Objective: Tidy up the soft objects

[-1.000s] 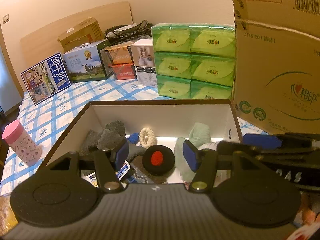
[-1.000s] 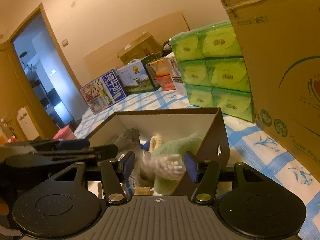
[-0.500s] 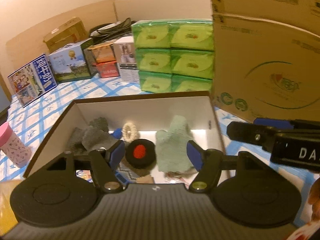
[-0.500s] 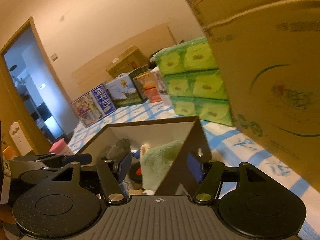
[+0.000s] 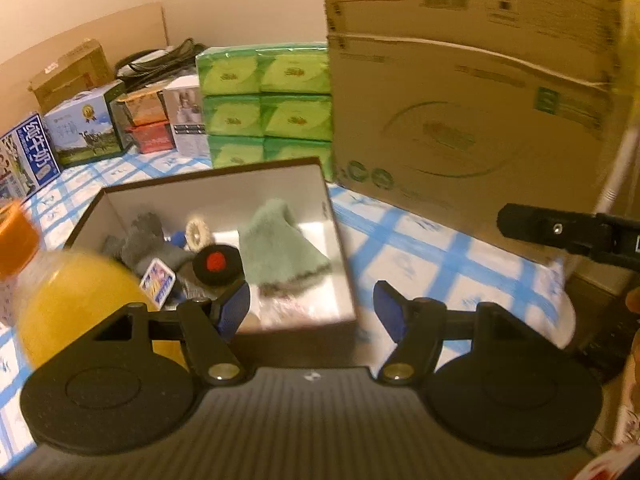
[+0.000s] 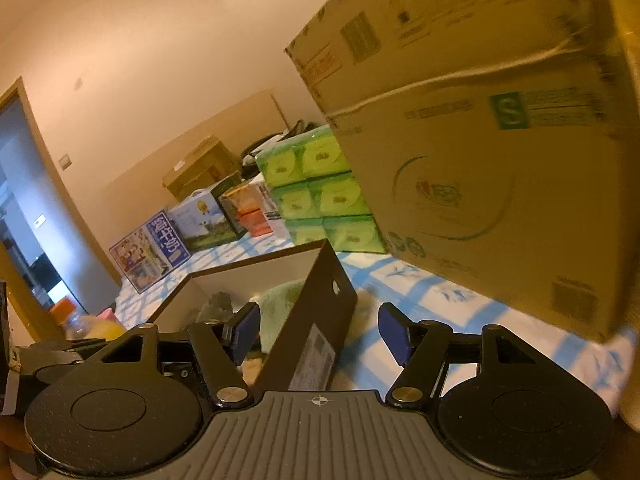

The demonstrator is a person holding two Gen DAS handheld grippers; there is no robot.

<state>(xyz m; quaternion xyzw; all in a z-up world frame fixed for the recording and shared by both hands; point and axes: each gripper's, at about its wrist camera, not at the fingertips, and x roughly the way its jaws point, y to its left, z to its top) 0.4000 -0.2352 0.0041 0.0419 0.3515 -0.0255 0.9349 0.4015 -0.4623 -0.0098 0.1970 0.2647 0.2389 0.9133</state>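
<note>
An open brown box (image 5: 224, 170) with white walls sits on the blue checked cloth. Inside lie a pale green towel (image 5: 280, 250), grey socks (image 5: 146, 240), a black pad with a red dot (image 5: 218, 264) and a cream hair tie (image 5: 195, 232). My left gripper (image 5: 312, 312) is open and empty, above the box's near right corner. My right gripper (image 6: 318, 330) is open and empty, straddling the box's right wall (image 6: 316, 320); the green towel (image 6: 280, 296) shows inside. The right gripper's arm shows in the left wrist view (image 5: 560, 234).
A large cardboard carton (image 5: 472, 104) stands to the right. Green tissue packs (image 5: 266, 104) and milk cartons (image 5: 84, 128) line the back. An orange juice bottle (image 5: 64, 300) stands at the near left.
Both grippers have pulled back and swung right, away from the box. The green towel, which the right gripper carried a second ago, now lies in the box. A juice bottle has come into view.
</note>
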